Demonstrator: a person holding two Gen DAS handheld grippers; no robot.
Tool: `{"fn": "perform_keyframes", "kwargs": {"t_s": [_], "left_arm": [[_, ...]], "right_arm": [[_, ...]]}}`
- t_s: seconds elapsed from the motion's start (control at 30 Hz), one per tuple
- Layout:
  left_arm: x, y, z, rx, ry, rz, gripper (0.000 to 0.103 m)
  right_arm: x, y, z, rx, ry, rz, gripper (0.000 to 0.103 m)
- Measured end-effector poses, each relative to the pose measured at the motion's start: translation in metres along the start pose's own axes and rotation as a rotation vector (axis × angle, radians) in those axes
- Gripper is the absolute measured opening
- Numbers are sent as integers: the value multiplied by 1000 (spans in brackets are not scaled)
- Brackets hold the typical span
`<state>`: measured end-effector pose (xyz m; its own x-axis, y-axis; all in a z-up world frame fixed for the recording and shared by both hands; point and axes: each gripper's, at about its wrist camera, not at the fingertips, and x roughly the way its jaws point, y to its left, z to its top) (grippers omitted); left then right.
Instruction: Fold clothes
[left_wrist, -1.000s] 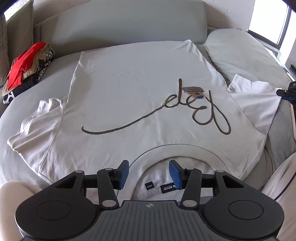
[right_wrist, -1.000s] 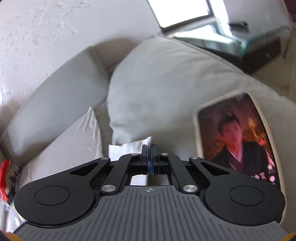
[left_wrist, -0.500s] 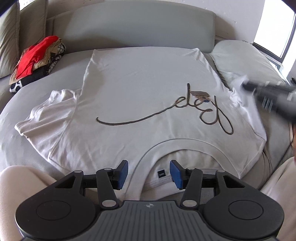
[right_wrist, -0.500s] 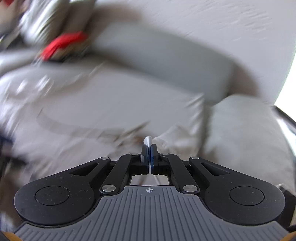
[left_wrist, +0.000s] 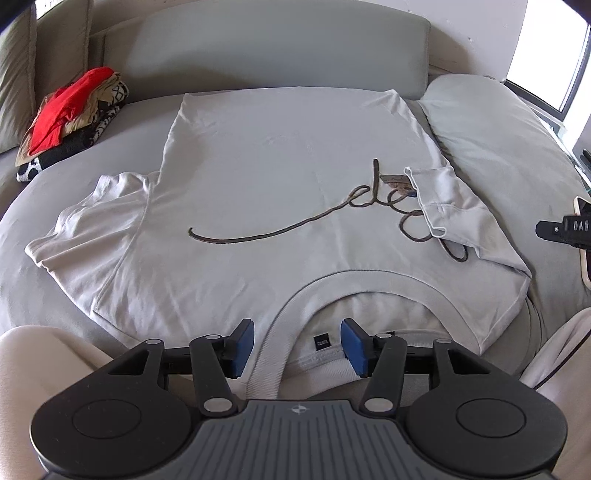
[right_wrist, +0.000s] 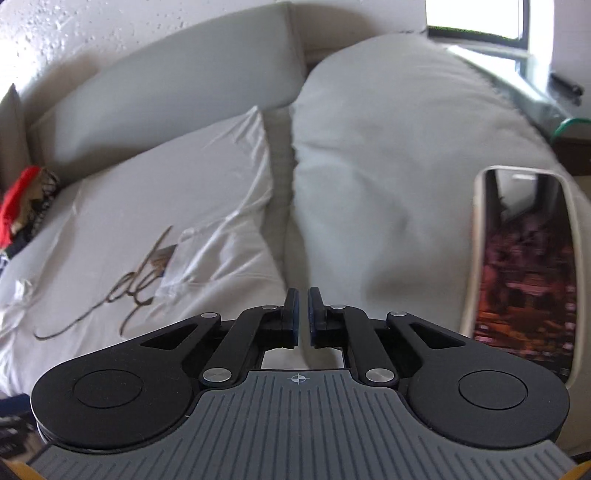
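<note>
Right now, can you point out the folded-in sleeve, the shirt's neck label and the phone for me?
folded-in sleeve (left_wrist: 448, 199), left wrist view, middle of the flap lying over the lettering.
neck label (left_wrist: 320, 342), left wrist view, the small dark tag inside the collar.
phone (right_wrist: 528, 273), right wrist view, centre of its lit screen.

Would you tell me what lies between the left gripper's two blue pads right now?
In the left wrist view, the white T-shirt's ribbed collar and small black neck label lie between the open left gripper's pads.

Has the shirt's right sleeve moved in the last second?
Yes. The right sleeve lay spread outward toward the grey pillow; now it is folded inward onto the white T-shirt, covering the end of the script lettering.
</note>
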<state>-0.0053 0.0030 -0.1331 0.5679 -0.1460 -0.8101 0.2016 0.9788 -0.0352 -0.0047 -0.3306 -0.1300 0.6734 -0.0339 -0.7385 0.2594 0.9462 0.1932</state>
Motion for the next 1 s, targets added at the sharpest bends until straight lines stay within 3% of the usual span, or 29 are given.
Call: {"fn": "perform_keyframes", "kwargs": {"t_s": [0.07,0.17,0.3,0.4,0.47,0.53,0.63,0.73,0.9,1.0], "left_arm": [[1,-3,0,10,5,0,52],[0,-6,-1,22,4,5,52],[-1,-4,0,27,-1,19,52],[2,0,3,12,4,25,52],[4,2,5,2,6,27,52],[4,5,7,-10,4,28,52],[6,8,9,-24,4,30,53],[9,10,9,-26,14,41,53],[13,12,8,-22,25,46,53],[16,13,10,-22,24,48,53]], "right_arm": [[13,11,-2,-38,30,13,12],[38,25,-17,-123,158,-63,9],[33,32,-38,-261,231,-187,4],[25,27,-39,-281,280,-196,3],[11,22,-26,-189,211,-178,7],[-1,23,-12,-136,71,-142,13],[15,29,8,-79,-21,-38,13],[48,42,15,-56,2,3,13],[84,59,17,-120,73,-156,11],[68,62,24,-91,-6,-113,13]]}}
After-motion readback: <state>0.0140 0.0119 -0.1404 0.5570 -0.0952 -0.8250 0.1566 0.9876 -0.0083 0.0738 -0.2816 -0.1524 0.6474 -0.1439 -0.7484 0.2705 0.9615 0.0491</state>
